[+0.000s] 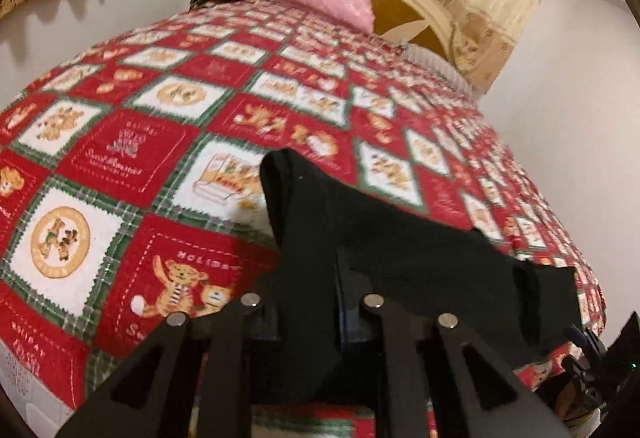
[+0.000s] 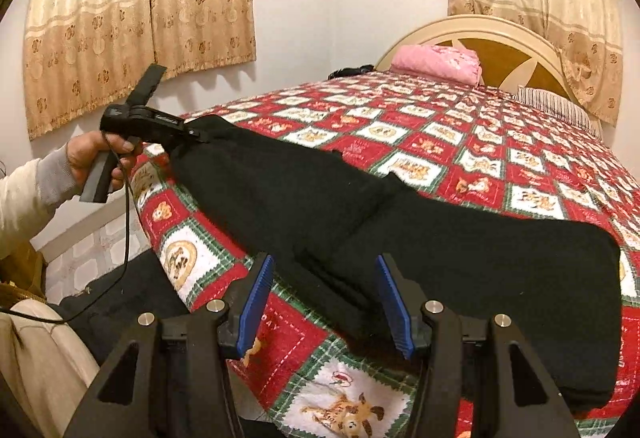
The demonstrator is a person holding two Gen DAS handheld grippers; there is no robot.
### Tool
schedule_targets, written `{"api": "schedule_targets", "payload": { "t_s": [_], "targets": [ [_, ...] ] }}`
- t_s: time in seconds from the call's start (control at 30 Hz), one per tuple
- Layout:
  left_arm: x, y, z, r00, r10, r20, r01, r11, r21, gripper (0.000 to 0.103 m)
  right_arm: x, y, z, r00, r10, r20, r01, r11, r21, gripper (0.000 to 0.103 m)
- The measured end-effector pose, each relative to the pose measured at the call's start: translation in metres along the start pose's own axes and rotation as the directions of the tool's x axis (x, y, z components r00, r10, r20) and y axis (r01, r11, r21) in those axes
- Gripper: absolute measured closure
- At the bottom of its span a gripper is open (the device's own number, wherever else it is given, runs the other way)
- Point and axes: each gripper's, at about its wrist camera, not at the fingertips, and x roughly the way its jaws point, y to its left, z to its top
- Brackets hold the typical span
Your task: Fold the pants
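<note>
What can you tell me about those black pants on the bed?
The black pants look like soft, matte knit fabric, with no visible print. They lie stretched lengthwise near the edge of the red Christmas quilt, already doubled so one leg seems to lie on the other. The left gripper pinches one end and lifts it slightly off the bed. The right gripper hovers open over the near edge, its blue pads not clamping the cloth.

The black pants (image 1: pixel 352 238) cover the left gripper (image 1: pixel 308 302), so its fingertips cannot be seen in the left wrist view. The bear pictures on the blanket (image 1: pixel 120 158) look blurry. The pants (image 2: pixel 400 222) hide part of the blanket (image 2: pixel 460 142). A small dark thing (image 2: pixel 352 71) at the far corner is too small to tell.
</note>
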Motion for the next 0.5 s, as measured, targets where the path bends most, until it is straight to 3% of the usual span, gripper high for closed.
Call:
{"api": "schedule_targets", "payload": {
  "t_s": [0.17,0.5],
  "targets": [
    [-0.025,-0.022,0.008,0.993,-0.112,0.041,0.114,0.992,-0.050,0.085,-0.006,-0.010,0.005,0.999,-0.032,0.024,0.031,0.999,0.026,0.048],
    [-0.040,-0.095,0.015,0.962,-0.267,0.052,0.267,0.964,0.009,0.085,-0.030,-0.033,0.018,0.992,-0.098,0.081,0.093,0.993,0.072,0.047]
  ]
}}
